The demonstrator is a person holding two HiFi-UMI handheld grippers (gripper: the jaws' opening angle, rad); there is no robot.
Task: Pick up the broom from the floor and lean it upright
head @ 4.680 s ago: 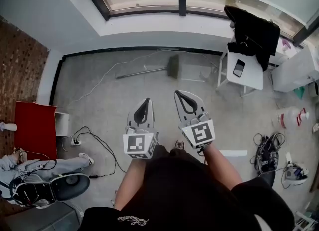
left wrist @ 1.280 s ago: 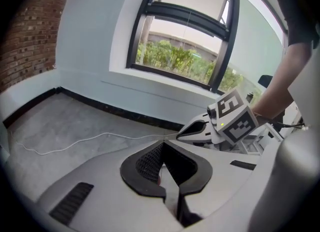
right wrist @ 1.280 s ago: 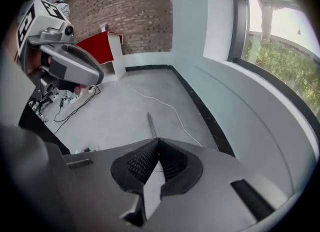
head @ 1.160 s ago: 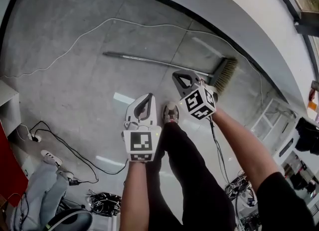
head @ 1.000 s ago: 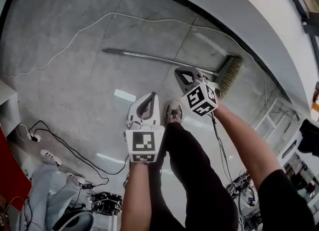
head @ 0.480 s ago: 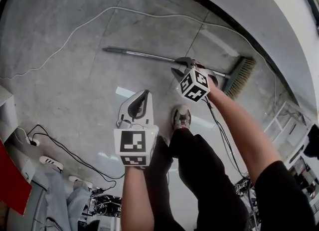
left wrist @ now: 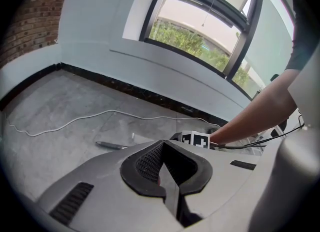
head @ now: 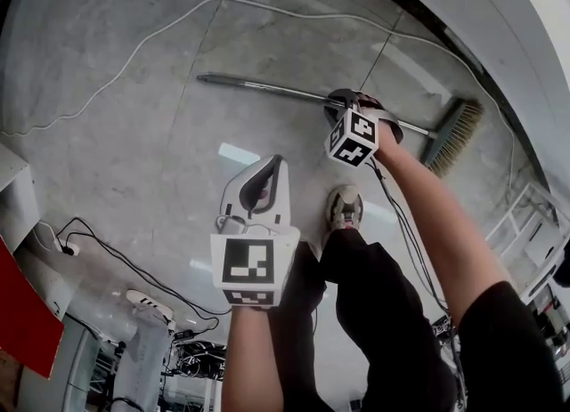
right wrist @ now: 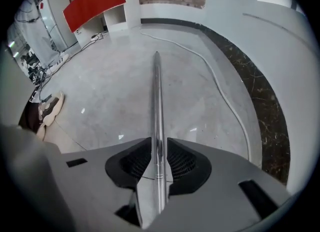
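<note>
The broom lies flat on the grey floor, its metal handle [head: 267, 88] running left to right and its straw head [head: 456, 137] at the right. My right gripper [head: 354, 103] points steeply down over the handle, near the head end. In the right gripper view the handle [right wrist: 157, 90] runs between the open jaws of my right gripper [right wrist: 159, 141], with the pads close on either side. My left gripper [head: 270, 165] hangs nearer me, shut and empty, short of the broom. In the left gripper view, past the tips of my left gripper [left wrist: 163, 146], the handle's end [left wrist: 111, 146] shows.
A white cable [head: 134, 45] snakes across the floor beyond the broom and along the dark skirting [right wrist: 260, 100]. My shoe [head: 343, 207] stands just below the handle. Black cables [head: 116, 259] lie at lower left. A red-and-white cabinet [right wrist: 95, 0] and a pair of shoes [right wrist: 50, 106] sit farther off.
My right gripper has opened, dropped to the floor and now straddles the broom handle. The left gripper has sunk a little. The broom has not moved.
</note>
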